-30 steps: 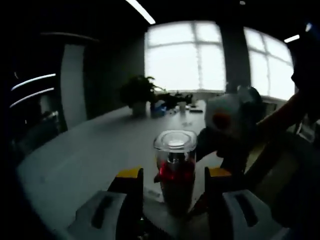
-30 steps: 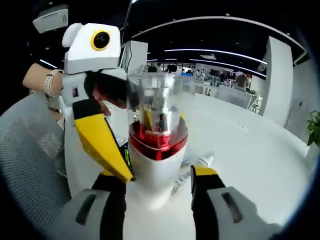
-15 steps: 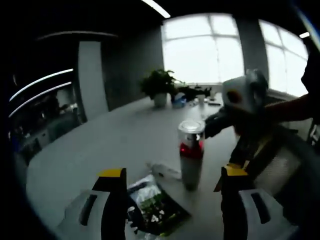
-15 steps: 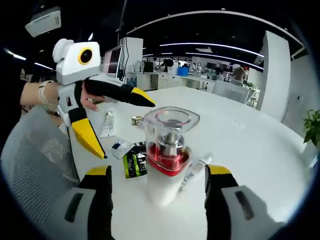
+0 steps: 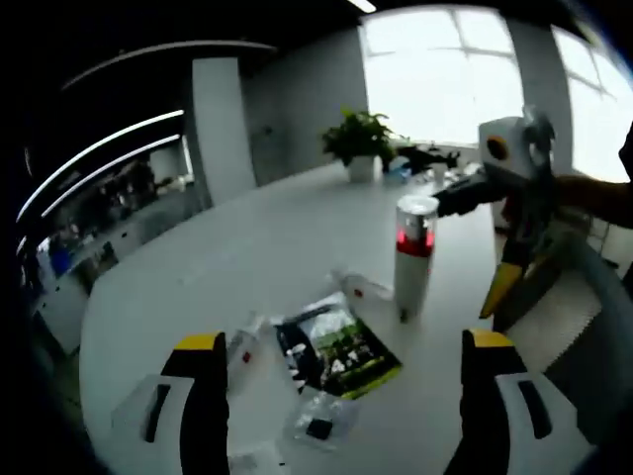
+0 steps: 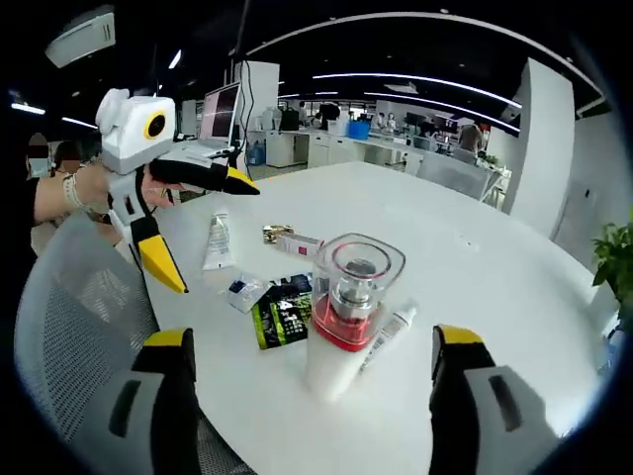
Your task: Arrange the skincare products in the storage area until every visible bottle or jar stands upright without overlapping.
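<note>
White and broad, the surface [image 5: 247,267] in the left gripper view runs back toward bright windows and a potted plant [image 5: 361,139]. On it the bottle [image 5: 413,255] stands upright, white-bodied with a red band and clear cap, well ahead of the left tongs [image 5: 341,396], whose jaws are spread wide with nothing between them. Nearer those tongs lie a dark sachet [image 5: 336,351], a tube [image 5: 358,289] beside the bottle's foot, and some small clear packets, too blurred to tell apart. The right tongs [image 5: 495,252] come in from the right, beyond the bottle. In the right gripper view the same bottle [image 6: 348,317] stands upright between the right tongs [image 6: 312,396], which are released and clear of it; the sachet [image 6: 282,317] lies flat just beside it, the tube [image 6: 389,334] lies against its far side, and a white tube [image 6: 217,242] and a small box [image 6: 292,240] lie farther off, near the left tongs [image 6: 203,223]. By my reckoning the bottle is done, while the tubes still lie flat and loose, so most of the tidying is left. Compared with half a second ago, both tongs have drawn back from the bottle, which looks smaller and farther in each view, and more of the litter has come into sight.
</note>
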